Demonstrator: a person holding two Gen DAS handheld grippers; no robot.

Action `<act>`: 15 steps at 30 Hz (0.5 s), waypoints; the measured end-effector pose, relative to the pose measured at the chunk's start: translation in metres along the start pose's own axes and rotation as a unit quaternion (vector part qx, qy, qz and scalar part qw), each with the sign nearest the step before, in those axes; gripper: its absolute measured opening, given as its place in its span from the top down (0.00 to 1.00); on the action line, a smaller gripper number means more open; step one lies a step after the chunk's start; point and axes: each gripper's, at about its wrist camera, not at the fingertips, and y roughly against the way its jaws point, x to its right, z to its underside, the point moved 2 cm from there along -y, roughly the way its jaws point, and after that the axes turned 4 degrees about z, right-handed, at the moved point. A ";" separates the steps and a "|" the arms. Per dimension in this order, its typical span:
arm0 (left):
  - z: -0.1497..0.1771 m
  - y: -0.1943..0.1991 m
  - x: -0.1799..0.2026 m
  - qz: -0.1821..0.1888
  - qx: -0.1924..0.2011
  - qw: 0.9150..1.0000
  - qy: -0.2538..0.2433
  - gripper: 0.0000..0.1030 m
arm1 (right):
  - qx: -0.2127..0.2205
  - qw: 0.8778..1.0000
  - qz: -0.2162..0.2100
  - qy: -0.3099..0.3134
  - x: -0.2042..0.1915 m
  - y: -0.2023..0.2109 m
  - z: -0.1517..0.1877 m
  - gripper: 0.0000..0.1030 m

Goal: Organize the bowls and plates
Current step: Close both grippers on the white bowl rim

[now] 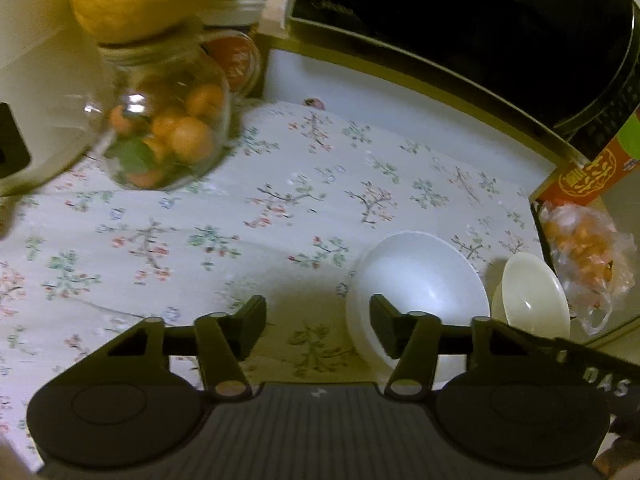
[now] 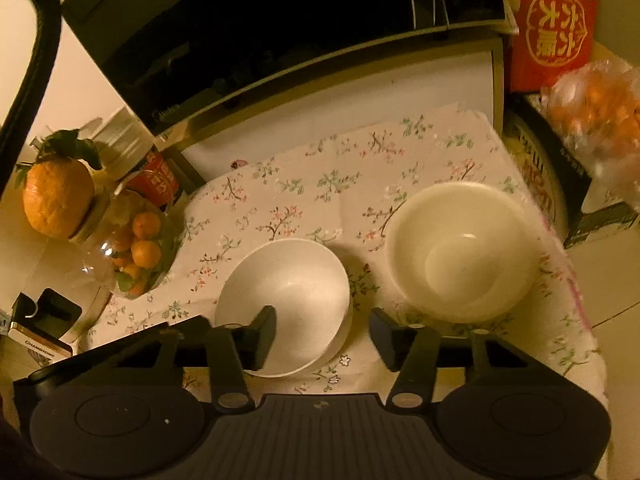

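Observation:
A white bowl (image 1: 420, 280) (image 2: 286, 292) sits on the floral cloth (image 1: 240, 208) (image 2: 300, 200). A cream bowl (image 2: 460, 252) sits to its right; in the left wrist view it (image 1: 532, 296) appears at the far right. My left gripper (image 1: 318, 326) is open and empty, with its right finger over the white bowl's near rim. My right gripper (image 2: 324, 338) is open and empty, with its left finger over the white bowl's near edge. The cream bowl lies ahead of its right finger.
A glass jar of small oranges (image 1: 168, 128) (image 2: 132, 256) with a large orange on top stands at the left. A microwave (image 2: 280, 20) fills the back. A red box (image 2: 552, 20) and a bag of oranges (image 2: 600, 120) sit at the right.

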 end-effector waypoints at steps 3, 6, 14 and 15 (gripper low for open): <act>0.001 -0.010 0.005 0.002 -0.004 1.000 -0.009 0.57 | -0.007 1.000 0.005 -0.004 0.000 -0.009 0.001 0.60; 0.003 -0.018 0.008 0.001 -0.014 1.000 -0.021 0.66 | -0.012 1.000 0.015 -0.003 -0.001 -0.016 0.002 0.66; 0.003 -0.011 0.017 -0.002 -0.002 0.999 -0.043 0.95 | -0.016 0.999 0.028 -0.002 -0.004 -0.025 0.004 0.92; 0.002 -0.007 0.019 -0.003 0.005 0.999 -0.051 0.95 | -0.013 0.999 0.031 0.002 -0.005 -0.023 0.004 0.92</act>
